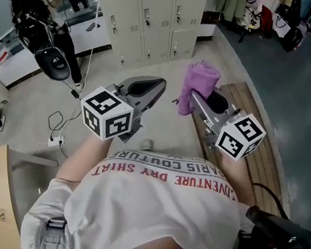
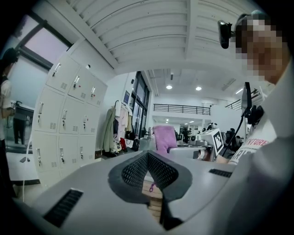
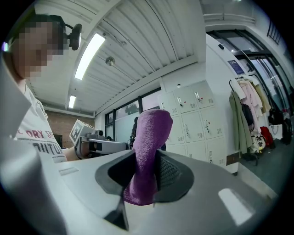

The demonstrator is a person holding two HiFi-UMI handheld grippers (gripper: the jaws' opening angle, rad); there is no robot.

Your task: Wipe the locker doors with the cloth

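In front of the beige lockers (image 1: 156, 14) and well apart from them, the right gripper (image 1: 194, 99) pinches a fuzzy purple cloth (image 1: 200, 82), bunched and standing upright from its jaws, while the left gripper (image 1: 158, 87) beside it is closed on nothing.

the head view is bright and evenly lit, with only soft, weak shadows; the grey floor (image 1: 305, 75) at upper right carries a pale sheen of reflected light; straight lines bow a little toward the edges; both gripper views are fisheye, ringed by a black vignette, and the lockers (image 2: 64, 119) curve strongly; light falls from overhead: a long ceiling strip (image 3: 89, 55) glares white in the right gripper view, and small round ceiling lamps (image 2: 183, 87) burn out in the left; the cloth (image 3: 147, 151) shows its nap fairly sharply, shaded at its lower end; the nearest grey surfaces look soft.
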